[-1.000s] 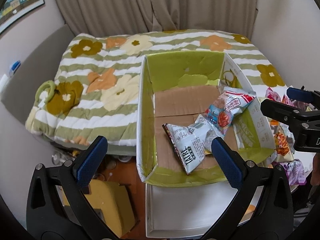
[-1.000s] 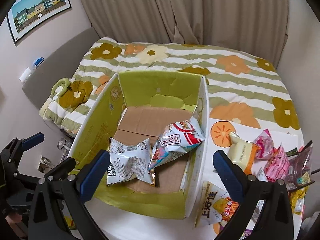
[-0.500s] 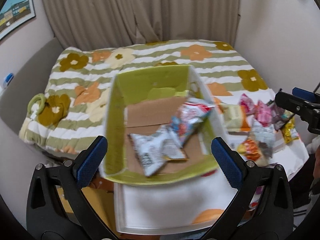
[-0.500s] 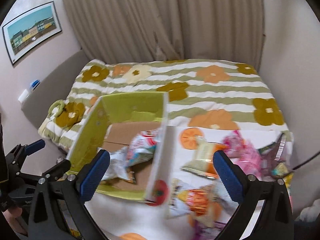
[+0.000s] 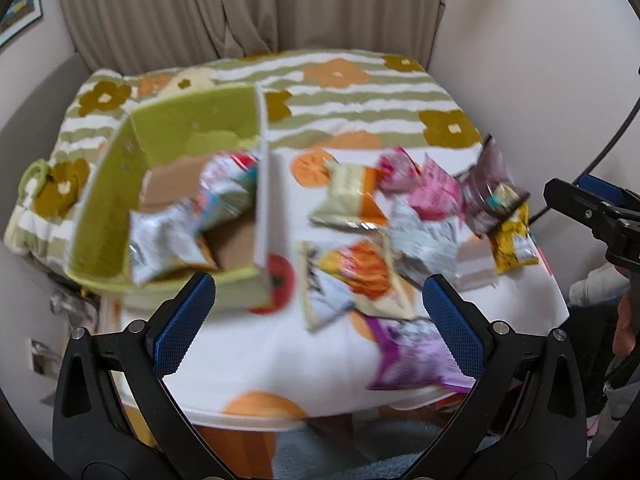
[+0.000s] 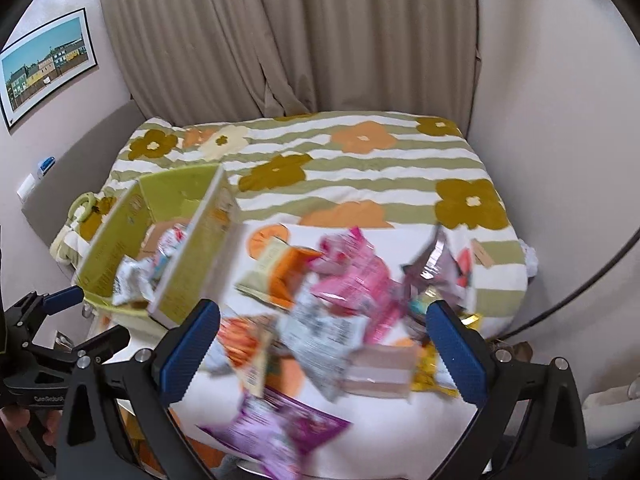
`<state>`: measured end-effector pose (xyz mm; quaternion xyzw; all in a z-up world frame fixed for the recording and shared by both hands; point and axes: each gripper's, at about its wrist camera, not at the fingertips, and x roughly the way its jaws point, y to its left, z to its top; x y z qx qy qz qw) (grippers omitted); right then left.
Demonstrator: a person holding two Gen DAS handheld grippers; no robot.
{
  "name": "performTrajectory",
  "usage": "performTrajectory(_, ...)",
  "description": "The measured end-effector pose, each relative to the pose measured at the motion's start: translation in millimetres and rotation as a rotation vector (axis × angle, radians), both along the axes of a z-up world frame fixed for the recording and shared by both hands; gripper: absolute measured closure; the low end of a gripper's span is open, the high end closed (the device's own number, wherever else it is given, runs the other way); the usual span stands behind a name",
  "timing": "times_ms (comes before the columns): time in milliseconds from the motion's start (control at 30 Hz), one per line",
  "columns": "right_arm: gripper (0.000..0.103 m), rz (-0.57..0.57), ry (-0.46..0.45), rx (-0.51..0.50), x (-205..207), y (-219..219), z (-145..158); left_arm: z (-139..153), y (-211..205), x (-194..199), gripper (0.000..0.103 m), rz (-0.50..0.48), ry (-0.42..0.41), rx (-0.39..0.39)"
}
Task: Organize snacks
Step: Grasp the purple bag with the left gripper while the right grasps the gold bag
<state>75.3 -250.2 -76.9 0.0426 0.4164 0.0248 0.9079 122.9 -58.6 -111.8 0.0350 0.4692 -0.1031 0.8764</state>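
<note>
A green cardboard box (image 5: 104,208) stands at the left of the table. Inside it lie a silver-white bag (image 5: 164,240) and a red-and-white bag (image 5: 228,188). To its right, several loose packets are heaped on the white cloth: an orange-and-white one (image 5: 352,268), a cream one (image 5: 348,196), pink ones (image 5: 432,192), a purple one (image 5: 412,352) and a yellow one (image 5: 512,236). My left gripper (image 5: 316,292) is open and empty above the orange-and-white packet. My right gripper (image 6: 324,312) is also open and empty, over the silver packet (image 6: 320,328) and the pink packets (image 6: 360,272). Both views are blurred.
The table's white cloth (image 5: 260,352) has orange fruit prints and ends close to me. Behind it is a bed with a striped floral quilt (image 6: 360,160), then curtains (image 6: 280,40). A black cable (image 6: 580,300) curves along the right wall.
Both views have swung to the right, from above the box to above the heap of loose packets. Neither gripper has taken hold of anything; both stayed open.
</note>
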Motion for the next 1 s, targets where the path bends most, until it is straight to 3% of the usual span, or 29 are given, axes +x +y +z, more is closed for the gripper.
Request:
performTrajectory(400,0.000,-0.047,0.056,0.026,-13.0,-76.7,-63.7,-77.6,-67.3,-19.6,0.000,-0.014,0.191,-0.003)
performTrajectory(833,0.001,-0.118,0.116,0.010,-1.4,-97.4,-127.8,-157.0,-87.2,-14.5,0.001,-0.052,0.340,-0.013)
performTrajectory(900,0.003,-0.120,0.119,-0.001,-0.1,-96.3,-132.7,-163.0,-86.6,-14.7,0.005,-0.056,0.352,-0.031)
performTrajectory(933,0.009,-0.117,0.122,-0.008,1.7,-96.1,-134.9,-166.2,-86.3,-14.8,0.013,-0.062,0.361,-0.045)
performTrajectory(1000,0.016,-0.115,0.129,-0.022,4.8,-93.7,-139.1,-168.2,-85.7,-15.0,0.014,-0.065,0.359,-0.052)
